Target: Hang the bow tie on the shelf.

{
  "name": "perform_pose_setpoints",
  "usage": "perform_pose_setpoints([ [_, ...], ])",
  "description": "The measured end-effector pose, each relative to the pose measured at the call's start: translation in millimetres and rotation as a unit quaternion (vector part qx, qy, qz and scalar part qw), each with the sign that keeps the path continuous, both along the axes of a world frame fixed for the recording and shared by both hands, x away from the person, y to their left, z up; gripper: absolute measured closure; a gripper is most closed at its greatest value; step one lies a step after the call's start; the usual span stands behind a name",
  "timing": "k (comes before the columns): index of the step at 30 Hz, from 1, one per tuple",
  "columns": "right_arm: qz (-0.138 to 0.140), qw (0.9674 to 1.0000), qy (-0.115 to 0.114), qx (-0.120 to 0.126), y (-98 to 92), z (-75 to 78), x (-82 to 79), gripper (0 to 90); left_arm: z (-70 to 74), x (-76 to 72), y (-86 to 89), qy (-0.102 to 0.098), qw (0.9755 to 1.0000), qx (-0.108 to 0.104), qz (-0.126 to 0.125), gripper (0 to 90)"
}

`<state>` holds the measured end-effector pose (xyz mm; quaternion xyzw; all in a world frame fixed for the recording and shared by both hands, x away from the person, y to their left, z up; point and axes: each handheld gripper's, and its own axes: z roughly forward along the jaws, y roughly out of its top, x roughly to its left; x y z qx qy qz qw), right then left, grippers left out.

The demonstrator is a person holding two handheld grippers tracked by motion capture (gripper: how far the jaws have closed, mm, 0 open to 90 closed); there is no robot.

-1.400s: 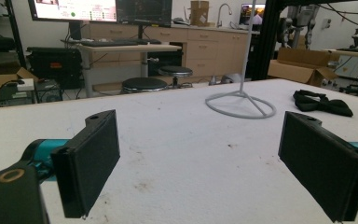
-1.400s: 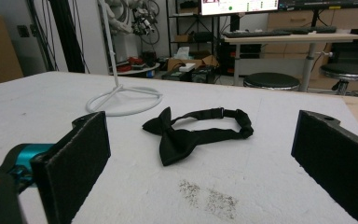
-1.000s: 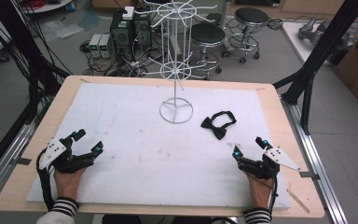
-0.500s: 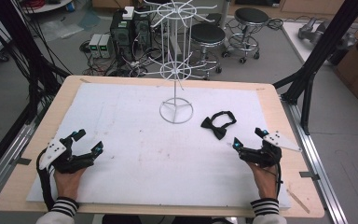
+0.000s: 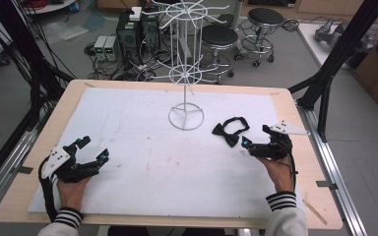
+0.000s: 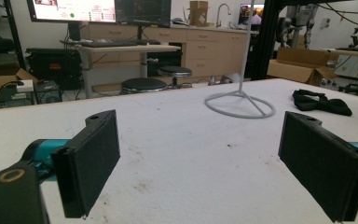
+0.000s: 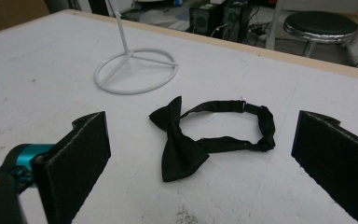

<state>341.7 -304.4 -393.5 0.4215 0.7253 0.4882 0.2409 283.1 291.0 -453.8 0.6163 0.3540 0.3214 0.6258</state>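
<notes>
A black bow tie (image 5: 229, 130) with its looped strap lies flat on the white table cover, right of the white wire stand's ring base (image 5: 186, 117). My right gripper (image 5: 254, 138) is open just right of the tie and points at it; in the right gripper view the bow tie (image 7: 200, 138) lies between and just ahead of the wide-apart jaws. My left gripper (image 5: 92, 149) rests open near the table's front left, far from the tie. In the left gripper view the ring base (image 6: 240, 103) and bow tie (image 6: 320, 102) lie far ahead to the right.
The white wire stand (image 5: 183, 42) rises tall from its base at the table's back middle, with hooked arms spreading out. The wooden table edge (image 5: 320, 172) runs close by the right hand. Stools, cables and electronics stand on the floor beyond the table.
My right gripper has moved forward and to the left, up to the bow tie. The left gripper has stayed where it was.
</notes>
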Motion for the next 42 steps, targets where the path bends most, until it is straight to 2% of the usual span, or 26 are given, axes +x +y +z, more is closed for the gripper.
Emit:
perform_pose_setpoints([
  [3,0.008,0.9999,0.004,-0.008,1.0,3.9,7.0,3.3,0.0,-0.1,0.0,0.001,1.0000,-0.001,0.001,12.9],
  [5,0.013,0.9996,0.021,-0.011,1.3,9.1,17.2,3.3,0.0,0.0,0.0,0.000,1.0000,0.000,0.000,12.8],
  [7,0.016,0.9996,0.019,-0.014,1.0,10.8,20.6,3.4,0.0,0.0,-0.1,0.000,1.0000,0.000,0.000,12.8],
  [8,0.019,0.9993,0.028,-0.013,1.7,14.9,27.5,3.4,0.0,0.0,0.0,0.000,1.0000,0.000,0.000,12.8],
  [13,0.025,0.9987,0.037,-0.023,5.7,23.0,41.3,3.3,0.0,-0.1,-0.6,-0.001,1.0000,0.001,0.001,12.9],
  [17,0.027,0.9982,0.047,-0.028,9.5,22.1,49.8,3.4,-0.1,-0.1,-0.5,-0.001,1.0000,0.000,0.001,12.8],
  [25,0.053,0.9917,0.096,-0.066,16.5,4.9,62.7,4.4,0.0,-0.2,-0.8,-0.003,1.0000,0.003,0.000,12.9],
  [27,0.054,0.9898,0.113,-0.068,15.7,0.8,65.2,4.4,0.0,-0.3,-1.0,-0.002,1.0000,0.003,0.000,12.8],
  [28,0.054,0.9898,0.113,-0.068,15.7,0.8,65.2,4.4,-0.1,-0.3,-1.0,-0.002,1.0000,0.003,0.000,12.8],
  [29,0.054,0.9874,0.131,-0.070,15.7,-2.9,66.8,4.5,0.0,-0.3,-1.0,-0.002,1.0000,0.003,-0.001,12.9],
  [32,0.064,0.9835,0.150,-0.079,17.1,-8.2,69.0,5.5,0.0,-0.3,-0.8,-0.002,1.0000,0.004,0.000,12.8],
  [33,0.064,0.9835,0.150,-0.079,17.1,-8.2,69.0,5.5,0.0,-0.3,-0.8,-0.002,1.0000,0.004,0.000,12.8],
  [34,0.074,0.9813,0.158,-0.080,18.9,-11.0,70.1,5.7,-0.1,-0.3,-1.1,-0.002,1.0000,0.003,0.000,12.8],
  [36,0.076,0.9802,0.163,-0.084,21.0,-12.8,71.0,5.7,-0.1,-0.3,-1.1,-0.002,1.0000,0.003,0.000,12.8],
  [41,0.075,0.9790,0.174,-0.075,23.1,-16.6,74.1,6.3,0.0,-0.5,-1.2,-0.003,1.0000,0.004,0.000,12.8],
  [42,0.079,0.9765,0.182,-0.083,24.6,-18.3,75.0,19.8,-0.1,-0.4,-1.2,-0.003,1.0000,0.004,-0.001,12.8],
])
